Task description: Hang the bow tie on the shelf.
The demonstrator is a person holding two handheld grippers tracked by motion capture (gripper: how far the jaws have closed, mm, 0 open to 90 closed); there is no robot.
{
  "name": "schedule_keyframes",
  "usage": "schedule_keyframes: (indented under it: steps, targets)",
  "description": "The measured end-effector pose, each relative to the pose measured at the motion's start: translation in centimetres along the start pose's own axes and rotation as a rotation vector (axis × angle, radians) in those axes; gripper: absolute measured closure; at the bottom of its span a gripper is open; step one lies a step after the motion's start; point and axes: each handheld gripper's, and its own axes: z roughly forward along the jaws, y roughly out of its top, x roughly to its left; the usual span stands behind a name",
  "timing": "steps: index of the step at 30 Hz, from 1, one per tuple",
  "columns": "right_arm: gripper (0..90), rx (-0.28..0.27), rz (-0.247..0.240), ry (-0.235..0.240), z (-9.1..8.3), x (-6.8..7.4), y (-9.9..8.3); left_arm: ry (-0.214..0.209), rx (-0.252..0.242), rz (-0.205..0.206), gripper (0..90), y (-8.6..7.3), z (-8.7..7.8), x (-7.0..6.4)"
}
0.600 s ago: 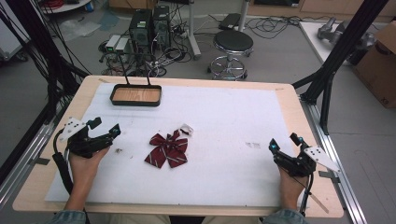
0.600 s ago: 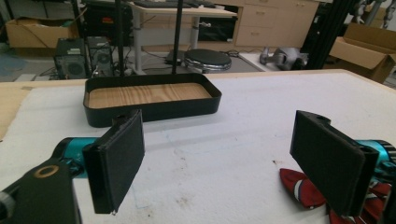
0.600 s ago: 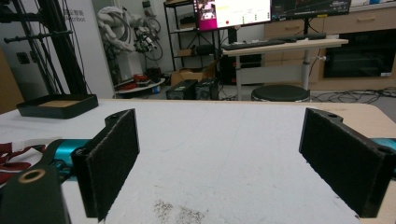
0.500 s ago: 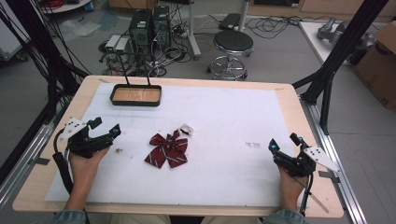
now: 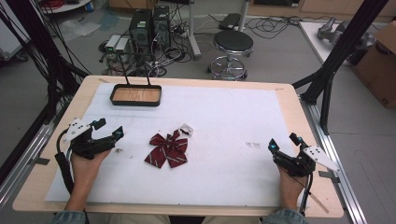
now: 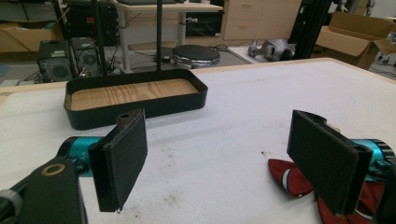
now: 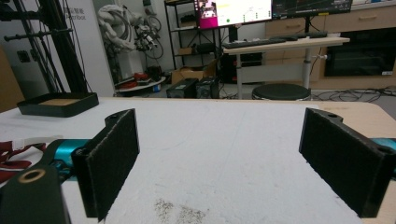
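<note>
A dark red striped bow tie (image 5: 168, 148) with a white strap lies on the white table cover, near the middle left. A black tray (image 5: 136, 95) with a wooden floor stands at the far left. My left gripper (image 5: 108, 129) rests left of the bow tie, open and holding nothing. In the left gripper view the tray (image 6: 135, 98) is ahead and the bow tie (image 6: 299, 179) peeks out behind the right jaw. My right gripper (image 5: 283, 142) sits at the table's right side, open and holding nothing. The right gripper view has the bow tie (image 7: 14, 156) at far left and the tray (image 7: 58, 103) beyond it.
The white cover (image 5: 224, 121) spans most of the wooden table. A small grey mark (image 5: 252, 145) lies on it left of the right gripper. Beyond the far edge stand a round stool (image 5: 233, 44) and computer cases (image 5: 149, 25). Black frame posts rise at both sides.
</note>
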Motion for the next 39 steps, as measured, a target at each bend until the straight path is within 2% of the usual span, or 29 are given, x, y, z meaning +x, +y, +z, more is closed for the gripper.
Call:
schedule_keyframes:
  steps: [8, 19, 32, 39]
  targets:
    - [11.3, -0.001, -0.004, 0.002, 0.1, 0.0, 0.0, -0.030, 0.012, 0.013, 20.5, -0.2, 0.7, -0.4]
    - [11.3, 0.003, -0.009, 0.003, 0.1, 0.0, 0.0, -0.135, 0.027, 0.046, 25.1, -0.6, 2.1, -1.5]
    - [11.2, 0.005, -0.009, 0.004, 0.0, 0.0, 0.0, -0.289, 0.118, 0.121, 30.6, -1.0, 5.4, -4.9]
    - [11.3, 0.004, -0.008, 0.005, 0.0, 0.0, 0.0, -0.358, 0.209, 0.165, 35.9, -1.6, 7.3, -6.6]
